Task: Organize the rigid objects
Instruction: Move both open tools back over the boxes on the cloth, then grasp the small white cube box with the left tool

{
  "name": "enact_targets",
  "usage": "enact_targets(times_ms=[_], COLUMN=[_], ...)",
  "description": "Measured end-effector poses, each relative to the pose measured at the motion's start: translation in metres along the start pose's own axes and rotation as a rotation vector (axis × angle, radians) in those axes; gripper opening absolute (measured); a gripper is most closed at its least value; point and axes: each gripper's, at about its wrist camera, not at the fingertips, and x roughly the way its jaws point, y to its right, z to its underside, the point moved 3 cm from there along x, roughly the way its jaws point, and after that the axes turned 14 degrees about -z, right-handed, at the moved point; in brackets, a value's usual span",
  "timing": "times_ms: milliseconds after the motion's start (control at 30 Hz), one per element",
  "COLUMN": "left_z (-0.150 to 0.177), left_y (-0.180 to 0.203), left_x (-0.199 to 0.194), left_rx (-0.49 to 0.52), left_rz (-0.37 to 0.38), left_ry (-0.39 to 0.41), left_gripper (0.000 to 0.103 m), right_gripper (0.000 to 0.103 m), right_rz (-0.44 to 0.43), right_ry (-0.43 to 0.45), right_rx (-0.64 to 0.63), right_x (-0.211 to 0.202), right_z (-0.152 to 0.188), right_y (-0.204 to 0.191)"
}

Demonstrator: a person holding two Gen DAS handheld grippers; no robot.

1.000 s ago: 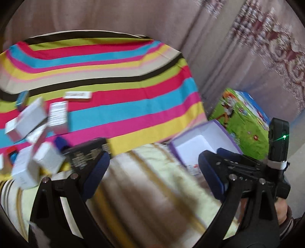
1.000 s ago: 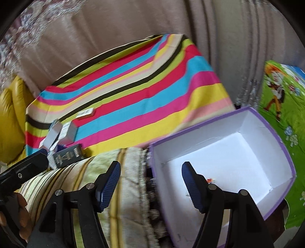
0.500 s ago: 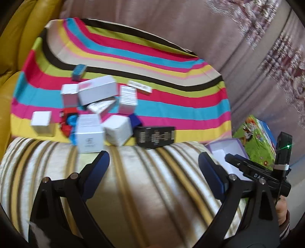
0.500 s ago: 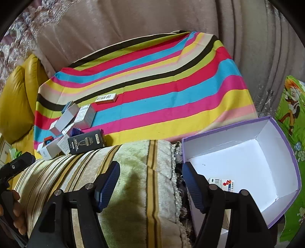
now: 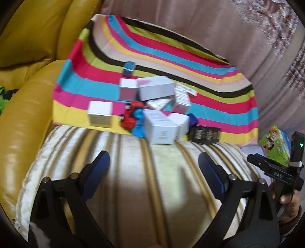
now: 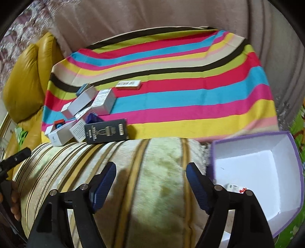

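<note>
Several white boxes (image 5: 161, 131) lie clustered on a striped cloth (image 5: 209, 80), with a red and blue toy (image 5: 133, 116), a small teal box (image 5: 129, 68) and a black box (image 5: 205, 133). The same pile (image 6: 83, 106) and black box (image 6: 106, 130) show in the right wrist view, plus a flat white box (image 6: 128, 84) further back. A purple open box (image 6: 257, 171), white inside, holds a small labelled item (image 6: 235, 188). My left gripper (image 5: 153, 171) is open and empty over a striped cushion (image 5: 143, 181). My right gripper (image 6: 151, 183) is open and empty beside the purple box.
A yellow leather sofa arm (image 5: 24, 106) is at the left. A beige curtain (image 6: 152, 15) hangs behind the cloth. A green cartoon play mat (image 5: 274, 141) lies at the right, by the purple box.
Both views have swung left and back. The box pile has come to the centre of the left view; the purple box has shifted to the right edge of both. Both grippers stayed open.
</note>
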Motion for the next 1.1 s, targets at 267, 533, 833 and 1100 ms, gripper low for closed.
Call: enact_targets(times_ms=[267,533,833,1100], left_z=[-0.008,-0.024,-0.052,-0.063], left_y=[-0.014,-0.027,-0.049,-0.054], left_x=[0.008,0.020,0.069,0.096], left_rx=[-0.003,0.002,0.003,-0.009], left_rz=[-0.068,-0.152,-0.240,-0.273], left_ry=[-0.028,-0.043,-0.163,-0.202], left_gripper=[0.095,0.094,0.082,0.081], right_gripper=[0.077,0.078,0.078,0.078], right_rz=[-0.037,-0.072,-0.090,-0.102], right_ry=[-0.059,-0.091,-0.111,-0.128], right_rx=[-0.042,-0.111,-0.115,-0.127], right_x=[0.023,0.046,0.063,0.077], right_z=[-0.011,-0.025,-0.034,-0.042], right_y=[-0.016,-0.038,-0.046,-0.054])
